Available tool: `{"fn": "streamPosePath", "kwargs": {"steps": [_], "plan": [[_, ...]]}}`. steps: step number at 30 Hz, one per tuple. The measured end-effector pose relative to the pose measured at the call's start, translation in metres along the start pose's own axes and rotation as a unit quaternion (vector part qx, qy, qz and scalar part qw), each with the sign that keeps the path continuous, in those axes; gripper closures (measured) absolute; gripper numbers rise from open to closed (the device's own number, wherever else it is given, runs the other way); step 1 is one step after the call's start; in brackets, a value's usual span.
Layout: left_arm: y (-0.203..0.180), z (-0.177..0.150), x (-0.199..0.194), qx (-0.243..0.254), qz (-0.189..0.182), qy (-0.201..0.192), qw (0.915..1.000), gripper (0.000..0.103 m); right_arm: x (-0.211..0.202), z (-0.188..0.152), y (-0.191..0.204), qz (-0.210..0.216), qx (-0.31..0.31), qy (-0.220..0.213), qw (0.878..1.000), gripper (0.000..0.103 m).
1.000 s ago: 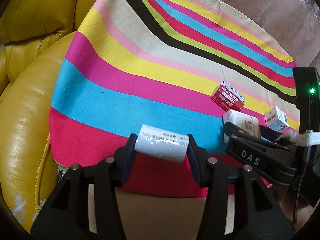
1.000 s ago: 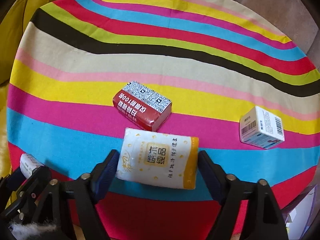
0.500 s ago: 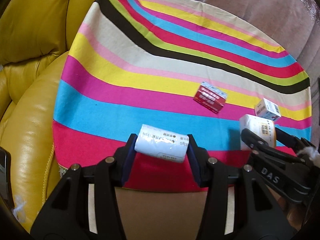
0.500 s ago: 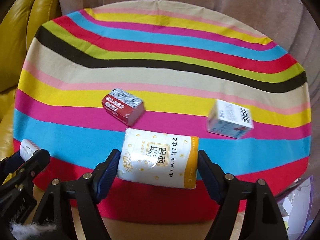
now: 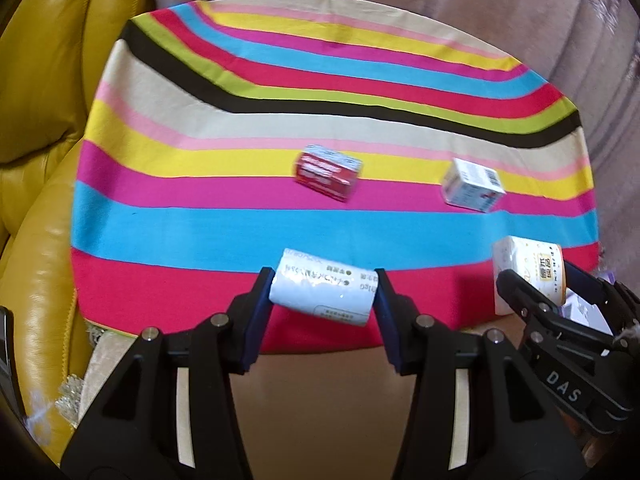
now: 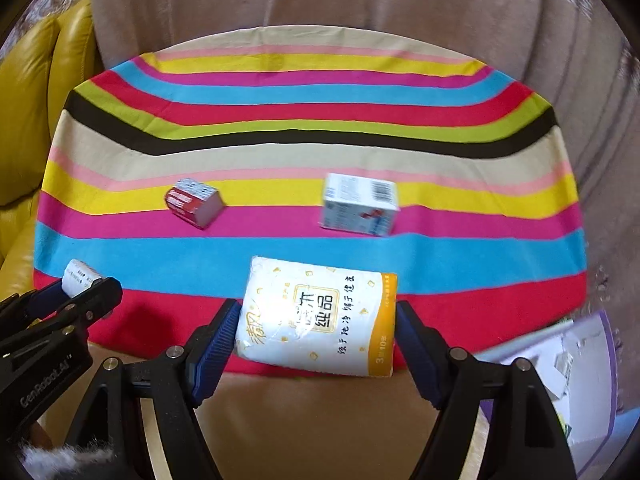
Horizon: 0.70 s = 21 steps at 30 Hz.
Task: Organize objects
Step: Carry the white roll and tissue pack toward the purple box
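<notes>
Right tool clamps tissue pack above striped cloth.

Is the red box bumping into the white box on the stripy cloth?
Apart. The right wrist view shows bare yellow and pink stripes of cloth between the red box and the white box.

- Left wrist cam is sitting behind the left gripper, looking forward and steeply down along its fingers at the striped cloth; yellow sofa is filling the left edge.
- Right wrist cam is doing the same behind the right gripper, facing the same striped cloth more centrally, beige fabric beyond.
- Both are sitting close over the near cloth edge, fingers filling the bottom of frame.
- Both are sharing the cloth, the red box and the white box.
- Each is catching the other gripper at its edge: right one low right, left one low left.
</notes>
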<state>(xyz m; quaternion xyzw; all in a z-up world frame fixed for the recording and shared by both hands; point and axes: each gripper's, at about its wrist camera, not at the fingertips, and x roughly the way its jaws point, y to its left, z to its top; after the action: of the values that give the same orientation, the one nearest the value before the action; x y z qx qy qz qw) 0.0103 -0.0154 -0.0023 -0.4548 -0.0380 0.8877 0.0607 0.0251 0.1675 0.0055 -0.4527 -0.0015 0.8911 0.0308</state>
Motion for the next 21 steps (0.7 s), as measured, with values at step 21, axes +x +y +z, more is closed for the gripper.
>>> {"fn": "streamPosePath", "kwargs": {"steps": [21], "plan": [[-0.126,-0.024,-0.003,0.118,-0.058,0.023,0.9911,0.05,-0.038,-0.056,-0.121,-0.054,0.088,0.005,0.995,0.026]]}}
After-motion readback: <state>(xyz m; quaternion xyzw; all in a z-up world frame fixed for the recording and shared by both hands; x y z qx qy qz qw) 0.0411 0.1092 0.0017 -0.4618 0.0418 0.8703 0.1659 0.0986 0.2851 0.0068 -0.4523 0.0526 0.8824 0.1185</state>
